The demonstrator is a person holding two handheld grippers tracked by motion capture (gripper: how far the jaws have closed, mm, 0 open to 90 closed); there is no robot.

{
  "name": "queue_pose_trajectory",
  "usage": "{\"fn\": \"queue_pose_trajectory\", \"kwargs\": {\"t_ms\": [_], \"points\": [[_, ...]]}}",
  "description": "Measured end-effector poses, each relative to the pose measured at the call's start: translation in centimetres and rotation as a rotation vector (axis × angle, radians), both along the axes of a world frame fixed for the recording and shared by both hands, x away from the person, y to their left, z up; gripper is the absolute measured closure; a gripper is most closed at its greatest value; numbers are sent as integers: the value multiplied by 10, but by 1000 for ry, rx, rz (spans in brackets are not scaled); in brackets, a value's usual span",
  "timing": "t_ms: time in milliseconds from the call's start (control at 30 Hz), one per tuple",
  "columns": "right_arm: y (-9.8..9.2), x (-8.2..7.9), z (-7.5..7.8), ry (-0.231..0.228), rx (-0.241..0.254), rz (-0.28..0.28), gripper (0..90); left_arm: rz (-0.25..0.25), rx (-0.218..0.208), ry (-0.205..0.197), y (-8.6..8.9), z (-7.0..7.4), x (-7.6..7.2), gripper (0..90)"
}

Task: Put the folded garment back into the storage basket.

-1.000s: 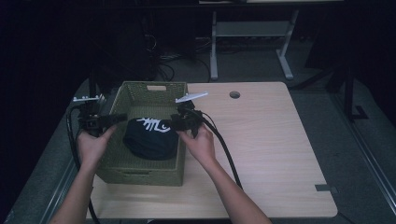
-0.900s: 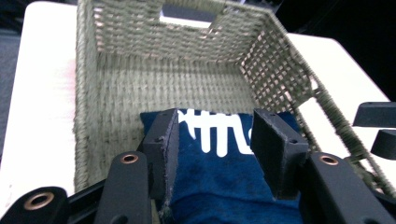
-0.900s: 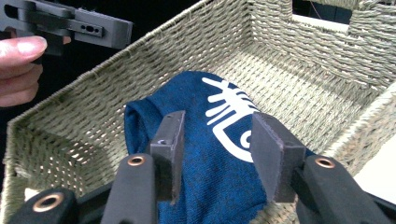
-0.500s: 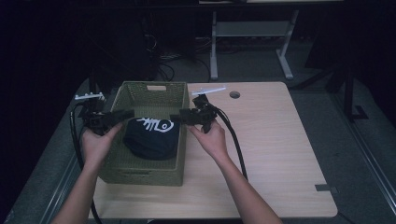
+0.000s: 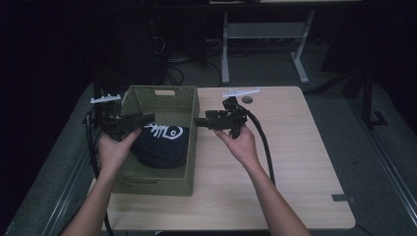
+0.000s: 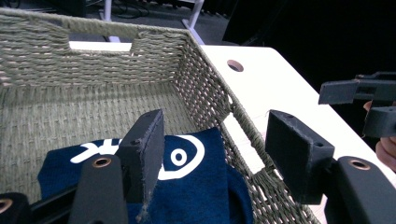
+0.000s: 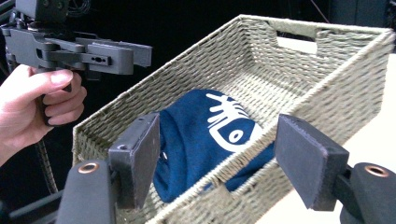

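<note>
navy cloth [image 5: 160, 145] in basket [image 5: 160, 93], between hand-held grippers

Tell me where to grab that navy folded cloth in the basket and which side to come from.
Grip the raised rounded fold of the navy cloth, coming from above. The woven basket walls it in on every side, so a level approach is probably blocked, and the bulging top gives the fingers something to pinch.

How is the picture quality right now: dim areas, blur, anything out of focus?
High view: room beyond the table is nearly black; the basket and navy cloth stay readable. Left gripper view: sharp and evenly lit, dark at upper right. Right gripper view: near basket rim slightly soft, background black, the other hand-held gripper clear.
</note>
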State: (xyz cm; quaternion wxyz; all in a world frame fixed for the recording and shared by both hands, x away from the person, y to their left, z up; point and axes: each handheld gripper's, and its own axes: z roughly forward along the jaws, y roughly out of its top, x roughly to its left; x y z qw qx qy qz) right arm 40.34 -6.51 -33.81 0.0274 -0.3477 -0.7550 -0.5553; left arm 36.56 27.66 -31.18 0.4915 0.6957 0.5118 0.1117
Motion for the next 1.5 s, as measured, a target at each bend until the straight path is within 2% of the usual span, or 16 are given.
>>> {"fn": "queue_pose_trajectory", "kwargs": {"t_ms": [300, 467, 833, 1200, 1500], "points": [[-22, 0, 4, -19, -6, -26, 272, -10, -1, -34, -13, 5, -4, 301], [-39, -3, 6, -43, -31, -54, 258, -29, 21, -47, -23, 8, -7, 295], [-65, -5, 4, -42, -18, -87, 241, -67, 10, -67, -45, 6, -7, 247], [-88, -9, 3, -56, -49, -110, 203, -109, 7, -94, -63, 7, -10, 164], [-104, -12, 3, -65, -80, -131, 185, -140, 8, -112, -86, 7, -14, 163]]}}
